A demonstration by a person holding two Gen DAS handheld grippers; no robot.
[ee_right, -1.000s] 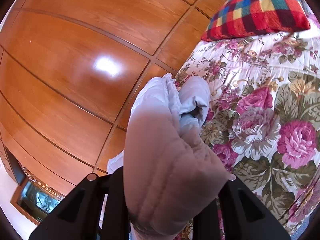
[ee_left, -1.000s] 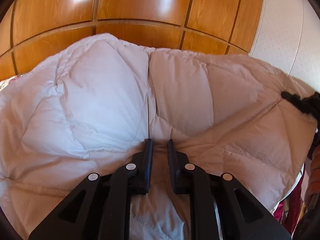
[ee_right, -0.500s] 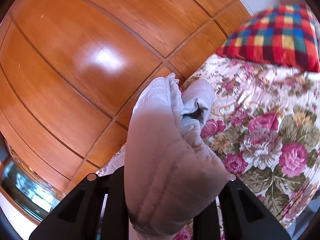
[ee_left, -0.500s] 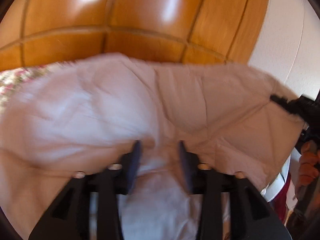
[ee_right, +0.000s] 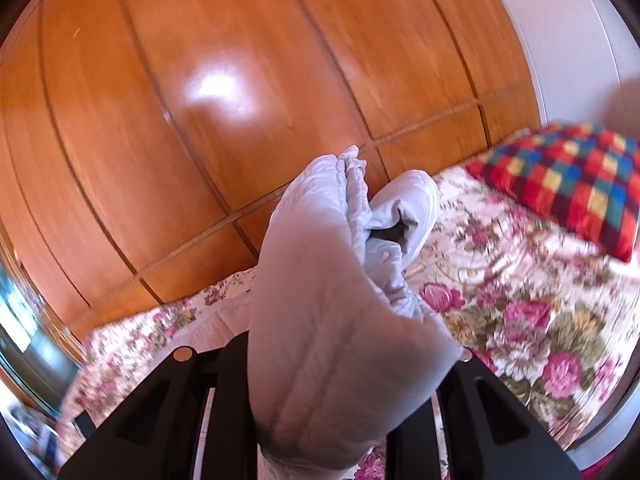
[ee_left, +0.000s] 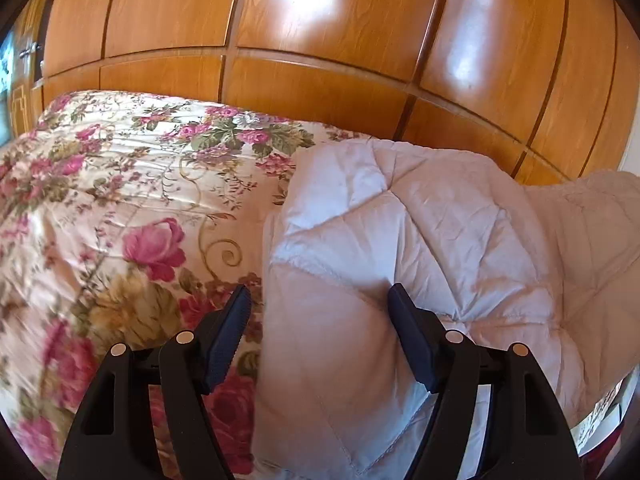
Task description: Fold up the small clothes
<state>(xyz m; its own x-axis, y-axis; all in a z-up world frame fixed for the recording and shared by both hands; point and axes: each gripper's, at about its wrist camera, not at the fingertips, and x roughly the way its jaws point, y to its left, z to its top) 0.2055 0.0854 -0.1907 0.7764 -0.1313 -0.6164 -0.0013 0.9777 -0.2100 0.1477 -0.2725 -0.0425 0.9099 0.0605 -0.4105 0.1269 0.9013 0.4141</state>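
A pale quilted padded garment (ee_left: 420, 220) lies spread over the right half of the left wrist view, on a floral bedspread (ee_left: 120, 208). My left gripper (ee_left: 320, 320) straddles the garment's left edge. Its jaws are opening and stand wide, and the pads do not press on the cloth. In the right wrist view a thick bunched fold of the same garment (ee_right: 332, 280) rises from between the fingers of my right gripper (ee_right: 324, 384), which is shut on it. The cloth hides the right fingertips.
A glossy wooden wardrobe (ee_left: 320, 40) stands right behind the bed. A red, blue and yellow checked pillow (ee_right: 568, 176) lies at the bed's far right on the floral bedspread (ee_right: 520, 300). A white wall (ee_right: 568, 40) is beside the wardrobe.
The left jaws went from shut on the garment to wide apart, and that gripper swung left so the bedspread shows. The right gripper rolled and lifted, still holding its bunch.
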